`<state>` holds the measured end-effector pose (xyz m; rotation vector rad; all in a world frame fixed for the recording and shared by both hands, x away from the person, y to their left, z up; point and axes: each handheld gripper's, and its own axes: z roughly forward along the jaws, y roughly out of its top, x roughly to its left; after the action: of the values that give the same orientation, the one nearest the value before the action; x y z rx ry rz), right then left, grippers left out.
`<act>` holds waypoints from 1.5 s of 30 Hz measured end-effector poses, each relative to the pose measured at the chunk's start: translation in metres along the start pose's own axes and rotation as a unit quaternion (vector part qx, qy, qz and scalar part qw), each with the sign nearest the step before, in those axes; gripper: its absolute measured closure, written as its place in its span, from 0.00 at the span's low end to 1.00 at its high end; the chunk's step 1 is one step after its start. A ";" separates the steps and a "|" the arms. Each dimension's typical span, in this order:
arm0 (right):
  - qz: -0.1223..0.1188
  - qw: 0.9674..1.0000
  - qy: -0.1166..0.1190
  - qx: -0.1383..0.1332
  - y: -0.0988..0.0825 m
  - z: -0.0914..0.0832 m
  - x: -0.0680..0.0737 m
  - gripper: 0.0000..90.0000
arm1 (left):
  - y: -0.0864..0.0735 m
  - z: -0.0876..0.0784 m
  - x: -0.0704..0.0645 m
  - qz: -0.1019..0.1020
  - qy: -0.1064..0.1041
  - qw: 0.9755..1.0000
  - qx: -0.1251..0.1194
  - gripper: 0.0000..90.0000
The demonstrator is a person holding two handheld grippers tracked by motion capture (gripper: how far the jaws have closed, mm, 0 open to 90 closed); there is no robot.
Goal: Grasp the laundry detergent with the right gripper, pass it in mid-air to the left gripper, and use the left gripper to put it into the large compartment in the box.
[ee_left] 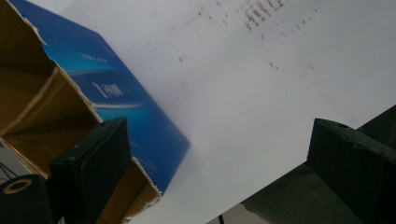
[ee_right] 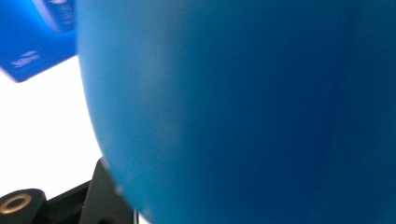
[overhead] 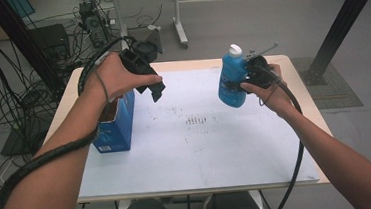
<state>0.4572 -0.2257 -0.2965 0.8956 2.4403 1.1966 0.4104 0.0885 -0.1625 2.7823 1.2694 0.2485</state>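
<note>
The right gripper [overhead: 238, 84] is clamped on the blue bottle [overhead: 232, 78], lifted above the table's [overhead: 197, 148] far right corner. The left gripper [ee_left: 215, 154], jaws apart and empty, hovers over the open blue box [overhead: 117, 122] near the left edge. Judged next step: carry the bottle across and lower it upright into the box.

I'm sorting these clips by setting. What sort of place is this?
Probably a lab or workshop, not a home: the table stands on a bare grey floor, tangled cables lie beside it, and black frame posts rise nearby.
</note>
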 end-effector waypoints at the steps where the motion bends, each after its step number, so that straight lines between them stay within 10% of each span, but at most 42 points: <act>1: -0.008 1.000 0.014 -0.001 0.005 0.002 0.002 0.49 | 0.002 -0.002 0.000 0.007 0.002 1.000 -0.002 0.08; 11: -0.076 0.992 0.099 0.002 0.033 0.014 0.021 0.49 | 0.017 -0.027 -0.004 0.101 0.017 0.995 -0.009 0.07; 26: -0.170 0.965 0.200 0.027 0.057 0.036 0.065 0.48 | 0.021 -0.029 -0.016 0.217 0.000 0.976 0.003 0.07; 35: -0.202 0.948 0.243 0.036 0.064 0.059 0.096 0.48 | 0.019 -0.029 -0.016 0.241 -0.011 0.970 0.002 0.07; 45: -0.212 0.941 0.261 0.023 0.068 0.066 0.110 0.48 | 0.026 -0.032 -0.025 0.267 -0.013 0.964 0.011 0.07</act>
<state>0.4332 -0.0834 -0.2820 0.0241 2.8626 1.3323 0.4074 0.0525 -0.1308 3.0775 0.4910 0.2235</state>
